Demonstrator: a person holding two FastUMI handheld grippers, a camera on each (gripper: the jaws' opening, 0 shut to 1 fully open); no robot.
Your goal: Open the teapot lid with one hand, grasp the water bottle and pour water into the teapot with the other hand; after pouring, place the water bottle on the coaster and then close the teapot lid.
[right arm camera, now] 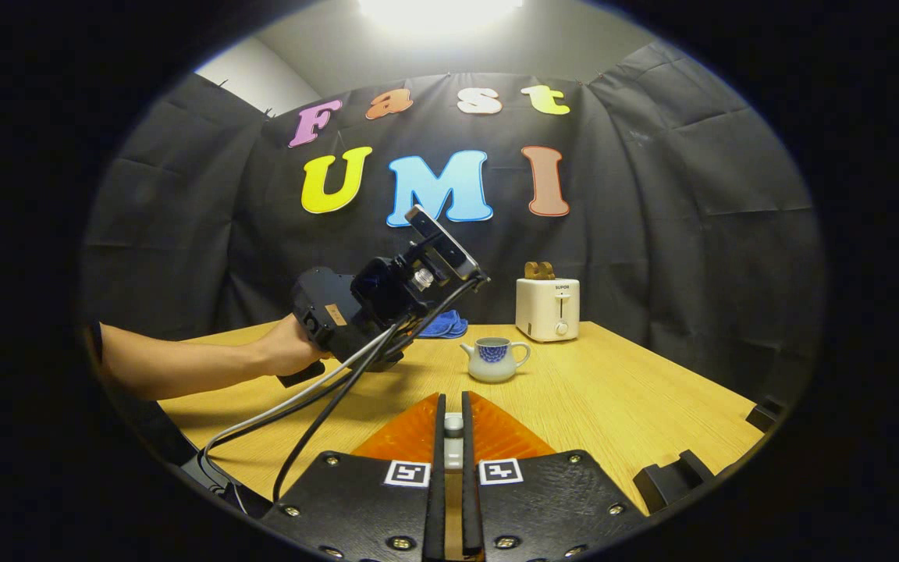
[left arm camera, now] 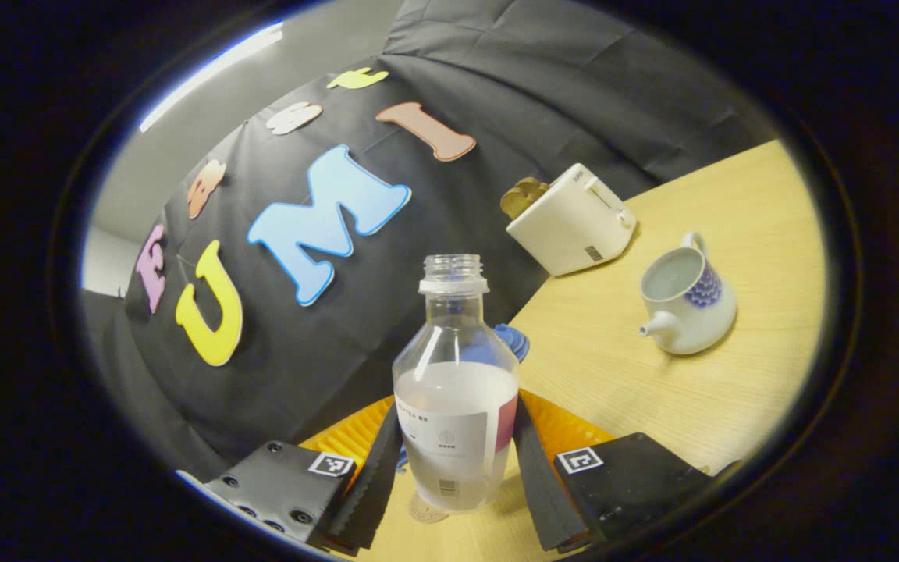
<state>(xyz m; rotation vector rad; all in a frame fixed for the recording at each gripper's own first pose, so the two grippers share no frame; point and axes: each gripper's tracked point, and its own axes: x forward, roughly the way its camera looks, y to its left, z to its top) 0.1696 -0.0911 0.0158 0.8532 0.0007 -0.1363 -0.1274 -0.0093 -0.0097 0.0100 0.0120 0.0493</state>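
- A wooden table (right arm camera: 613,390) stands before the black cloth wall, with a white toaster (right arm camera: 547,309) at the back.
- My left claw (left arm camera: 457,460) clamps the uncapped water bottle (left arm camera: 456,390), both fingers pressing its sides.
- The teapot (left arm camera: 684,300) stands lidless, off to the bottle's right, apart.
- My right claw (right arm camera: 453,437) is closed on the small lid (right arm camera: 454,425), near the table edge.
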